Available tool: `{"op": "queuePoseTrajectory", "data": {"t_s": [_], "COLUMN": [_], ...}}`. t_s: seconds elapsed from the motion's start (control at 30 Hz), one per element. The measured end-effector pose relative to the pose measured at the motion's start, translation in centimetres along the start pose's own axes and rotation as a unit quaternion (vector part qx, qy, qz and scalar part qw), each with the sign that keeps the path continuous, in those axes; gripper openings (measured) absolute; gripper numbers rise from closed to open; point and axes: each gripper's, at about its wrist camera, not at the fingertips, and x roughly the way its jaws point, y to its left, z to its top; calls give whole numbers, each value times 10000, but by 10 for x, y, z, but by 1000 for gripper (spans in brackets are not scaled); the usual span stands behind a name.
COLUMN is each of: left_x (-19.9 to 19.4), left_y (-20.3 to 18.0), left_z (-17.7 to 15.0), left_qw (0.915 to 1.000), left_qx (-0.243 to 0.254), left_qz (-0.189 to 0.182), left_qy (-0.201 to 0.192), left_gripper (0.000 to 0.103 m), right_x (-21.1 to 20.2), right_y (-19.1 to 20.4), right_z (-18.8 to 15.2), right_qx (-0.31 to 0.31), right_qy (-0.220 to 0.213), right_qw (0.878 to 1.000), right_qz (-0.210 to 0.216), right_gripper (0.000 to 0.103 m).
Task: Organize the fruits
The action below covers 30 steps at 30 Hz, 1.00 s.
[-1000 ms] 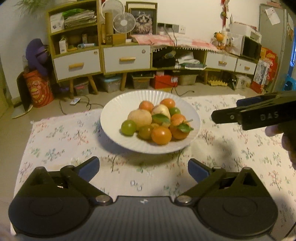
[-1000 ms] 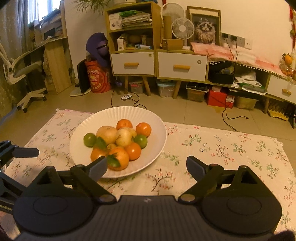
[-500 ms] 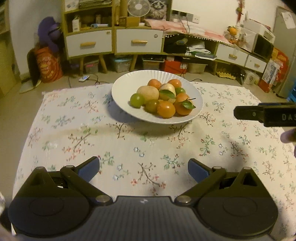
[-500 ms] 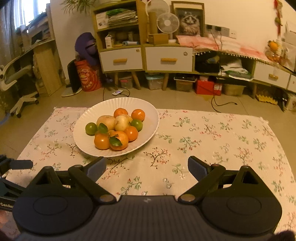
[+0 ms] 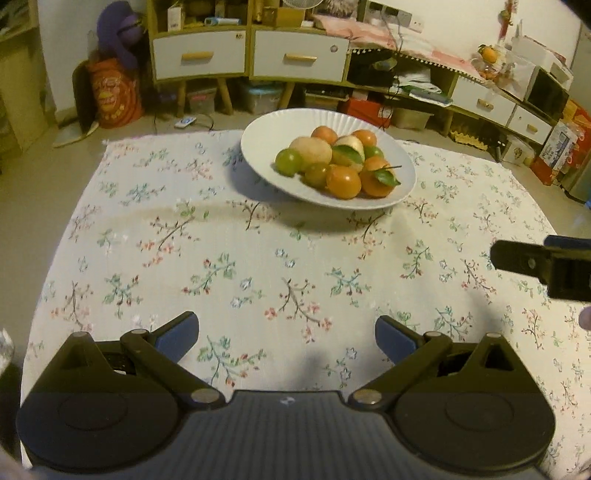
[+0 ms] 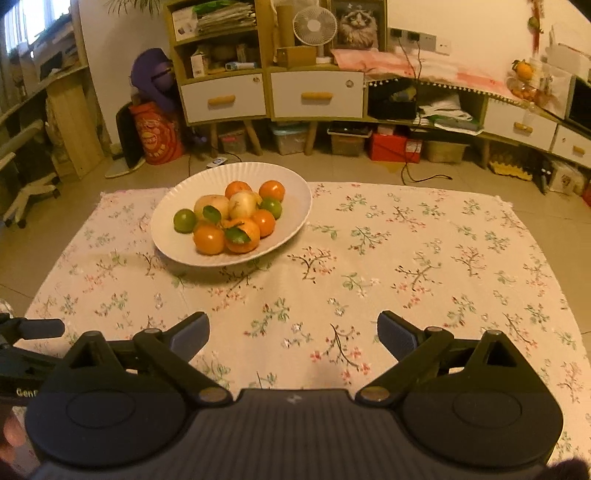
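The fruits [image 6: 231, 218] are piled in a white plate [image 6: 295, 195] on the flowered tablecloth [image 6: 406, 258], well apart from both grippers. The left gripper [image 5: 286, 338] is spread wide, nothing between. The right gripper [image 6: 293, 332] is opening, also empty. "Gen" is read on the left gripper's side [image 6: 26, 392].

A lived-in home: low drawer cabinets [image 6: 269, 96], a desk fan [image 6: 314, 26], a framed cat picture [image 6: 356, 24], probably a microwave [image 5: 548, 94], floral cloth [image 6: 369, 266].
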Motion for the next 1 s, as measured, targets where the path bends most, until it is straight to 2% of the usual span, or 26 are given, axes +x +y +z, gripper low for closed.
{"op": "queuePoseTrajectory", "data": {"t_s": [0.3, 0.57, 1.0], "left_x": [-2, -2, -3], "left_y": [-3, -6, -7], "left_z": [-2, 0, -1], "left_qw": [9993, 9969, 9957], "left_qx": [-179, -156, -94], "left_qz": [269, 762, 926], "left_qy": [198, 87, -3], "left_gripper": [95, 95, 95], "right_x": [3, 7, 13], "right_y": [15, 18, 20], "right_z": [-10, -14, -20], "right_qx": [-254, -322, -374], "right_qy": [83, 223, 420], "right_qw": [9995, 9989, 9981], "right_qz": [-178, -252, -269], "right_gripper": [100, 101, 102]}}
